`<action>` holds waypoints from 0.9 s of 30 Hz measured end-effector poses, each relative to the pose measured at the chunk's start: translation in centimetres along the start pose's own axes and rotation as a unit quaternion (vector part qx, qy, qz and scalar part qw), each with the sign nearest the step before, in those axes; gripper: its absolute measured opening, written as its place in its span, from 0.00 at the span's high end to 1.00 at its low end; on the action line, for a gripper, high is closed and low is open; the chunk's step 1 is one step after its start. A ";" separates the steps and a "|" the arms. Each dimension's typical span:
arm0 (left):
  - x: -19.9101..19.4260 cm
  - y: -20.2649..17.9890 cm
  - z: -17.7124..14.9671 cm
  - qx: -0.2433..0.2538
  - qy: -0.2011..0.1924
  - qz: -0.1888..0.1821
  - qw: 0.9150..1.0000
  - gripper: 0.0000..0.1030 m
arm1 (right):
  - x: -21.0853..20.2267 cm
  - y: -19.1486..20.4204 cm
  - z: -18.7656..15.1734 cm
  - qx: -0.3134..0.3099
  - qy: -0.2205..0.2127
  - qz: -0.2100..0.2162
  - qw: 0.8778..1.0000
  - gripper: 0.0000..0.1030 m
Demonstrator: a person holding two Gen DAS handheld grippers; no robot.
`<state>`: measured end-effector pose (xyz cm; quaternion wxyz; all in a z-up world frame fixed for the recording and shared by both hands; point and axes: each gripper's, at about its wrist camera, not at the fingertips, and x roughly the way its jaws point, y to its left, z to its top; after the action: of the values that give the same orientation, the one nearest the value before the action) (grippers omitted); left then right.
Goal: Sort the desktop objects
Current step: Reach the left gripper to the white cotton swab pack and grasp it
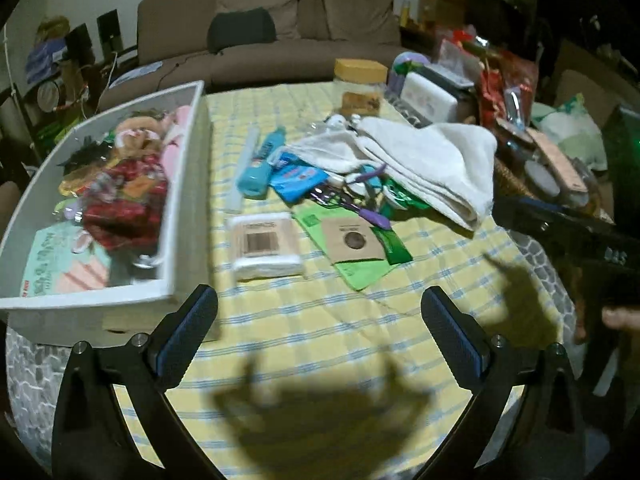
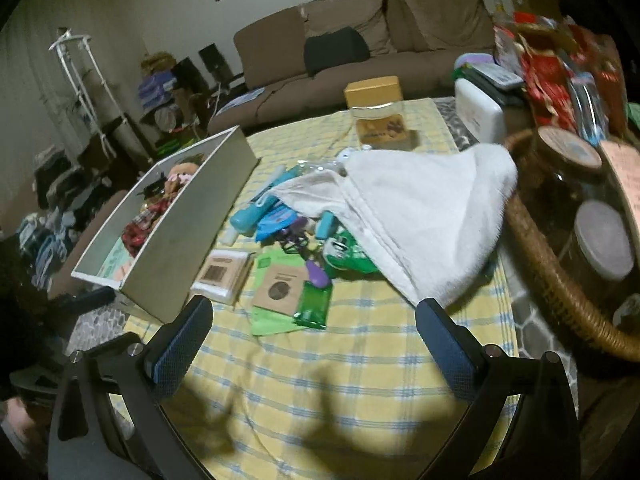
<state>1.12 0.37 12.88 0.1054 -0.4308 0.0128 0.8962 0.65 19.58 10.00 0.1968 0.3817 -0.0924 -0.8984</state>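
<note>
A heap of small items lies mid-table on a yellow checked cloth [image 1: 320, 332]: a white towel [image 1: 432, 160] [image 2: 420, 216], a teal bottle [image 1: 260, 164] [image 2: 250, 216], a blue packet [image 1: 296, 178], a white pack with a barcode [image 1: 266, 244] [image 2: 222, 274], a brown card on green paper [image 1: 352, 240] [image 2: 280, 284] and a purple-handled tool [image 1: 370, 214]. A white bin [image 1: 180, 208] [image 2: 180, 240] on the left holds toys and red fabric. My left gripper [image 1: 320, 312] hovers open over bare cloth, near the bin's corner. My right gripper [image 2: 314, 322] is open too, just short of the towel's tip.
A wicker basket [image 2: 556, 280] with lidded jars crowds the right edge. A yellow-lidded jar [image 1: 360, 84] [image 2: 376, 112], a white case [image 2: 478, 114] and red packaging stand at the back. A brown sofa [image 1: 280, 20] lies beyond. A hand [image 1: 622, 318] shows at right.
</note>
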 end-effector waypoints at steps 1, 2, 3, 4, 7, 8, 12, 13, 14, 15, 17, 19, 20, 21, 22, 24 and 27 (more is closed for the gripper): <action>0.5 -0.3 0.0 -0.001 0.002 -0.001 1.000 0.04 | 0.0 -0.6 -0.3 0.002 -0.004 0.002 1.000 0.00; 1.1 -0.8 0.1 -0.002 0.004 0.003 1.000 0.06 | 0.0 -1.1 -0.5 0.003 -0.006 0.004 1.000 0.00; 1.9 -1.3 0.1 -0.003 0.006 0.012 1.000 0.07 | 0.0 -1.5 -0.6 0.005 -0.007 0.004 1.000 0.00; 2.6 -1.7 0.2 -0.005 0.008 0.020 1.000 0.07 | 0.1 -2.0 -0.7 0.008 -0.005 0.004 1.000 0.00; 5.4 -2.2 0.6 -0.022 0.018 0.051 0.998 0.14 | 0.1 -3.3 -0.8 0.028 0.003 0.012 1.000 0.00; 6.1 -2.2 0.7 -0.026 0.020 0.058 0.998 0.15 | 0.1 -3.7 -0.9 0.038 0.006 0.016 0.999 0.00; 9.8 -1.6 1.4 -0.050 0.031 0.125 0.990 0.20 | -0.3 -3.6 -0.8 0.034 0.006 0.032 0.999 0.00; 10.4 -1.3 1.5 -0.060 0.032 0.139 0.988 0.21 | -0.4 -3.4 -0.8 0.030 0.006 0.038 0.999 0.01; 10.9 -1.0 1.5 -0.068 0.034 0.149 0.986 0.21 | -0.4 -3.4 -0.8 0.028 0.007 0.041 0.999 0.01; 11.6 -0.5 1.6 -0.082 0.039 0.160 0.983 0.21 | -0.4 -3.3 -0.9 0.027 0.010 0.043 0.999 0.01; 12.7 0.6 1.7 -0.102 0.049 0.170 0.979 0.20 | -0.4 -3.1 -0.9 0.023 0.014 0.047 0.999 0.01; 13.2 1.1 2.0 -0.113 0.040 0.177 0.977 0.16 | -0.5 -3.0 -0.9 0.020 0.013 0.051 0.998 0.01; 13.4 1.2 2.1 -0.115 0.040 0.176 0.977 0.16 | -0.5 -2.9 -0.9 0.020 0.012 0.055 0.998 0.01; 13.6 1.3 2.3 -0.117 0.040 0.179 0.976 0.16 | -0.5 -2.9 -0.8 0.021 0.012 0.058 0.998 0.01; 13.7 1.3 2.4 -0.118 0.038 0.180 0.976 0.16 | -0.6 -3.0 -0.8 0.026 0.012 0.062 0.998 0.01; 13.7 1.3 2.5 -0.120 0.032 0.173 0.977 0.16 | -0.5 -3.2 -0.7 0.032 0.013 0.070 0.997 0.01; 13.6 2.1 2.6 -0.133 0.027 0.169 0.976 0.24 | -0.5 -3.4 -0.6 0.038 0.014 0.073 0.996 0.01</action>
<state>-9.54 1.06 3.88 -0.1058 -0.4566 -0.0313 0.8828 0.46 22.84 8.90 0.2486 0.3937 -0.1514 -0.8719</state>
